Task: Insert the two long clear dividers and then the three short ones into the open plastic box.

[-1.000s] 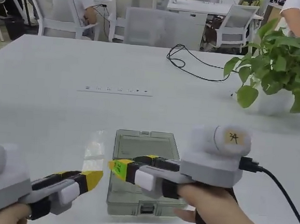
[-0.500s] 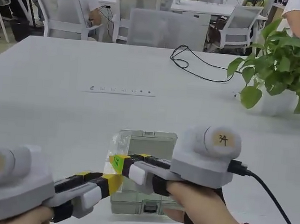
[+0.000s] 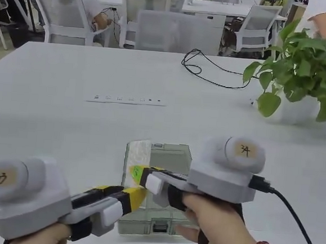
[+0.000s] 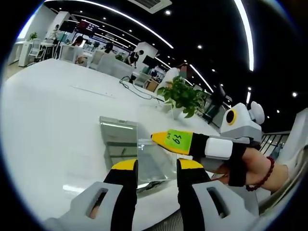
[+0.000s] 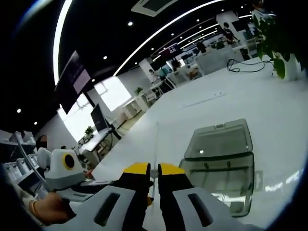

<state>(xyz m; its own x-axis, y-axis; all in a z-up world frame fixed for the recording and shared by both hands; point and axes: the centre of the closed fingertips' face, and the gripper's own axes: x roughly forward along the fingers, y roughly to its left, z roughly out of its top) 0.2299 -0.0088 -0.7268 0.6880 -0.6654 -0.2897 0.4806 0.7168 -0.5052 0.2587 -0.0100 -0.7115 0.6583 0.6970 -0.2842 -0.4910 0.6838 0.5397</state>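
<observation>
**Right gripper holds a clear divider over the open box**

The right gripper (image 3: 135, 173) is clenched on a clear divider (image 3: 139, 154), which rises upright above its tips. In the right gripper view the divider shows edge-on as a thin line pinched between the nearly closed jaws. It stands over the left side of the open plastic box (image 3: 144, 221). The box sits on the desk (image 3: 94, 133) close to its near edge, lid folded back toward the far edge. Whether the divider's bottom touches the box I cannot tell. The left gripper (image 4: 156, 166) is released, jaws apart and holding nothing, near the box's left front corner. A potted plant (image 3: 302, 71) stands toward the desk's right edge.
</observation>
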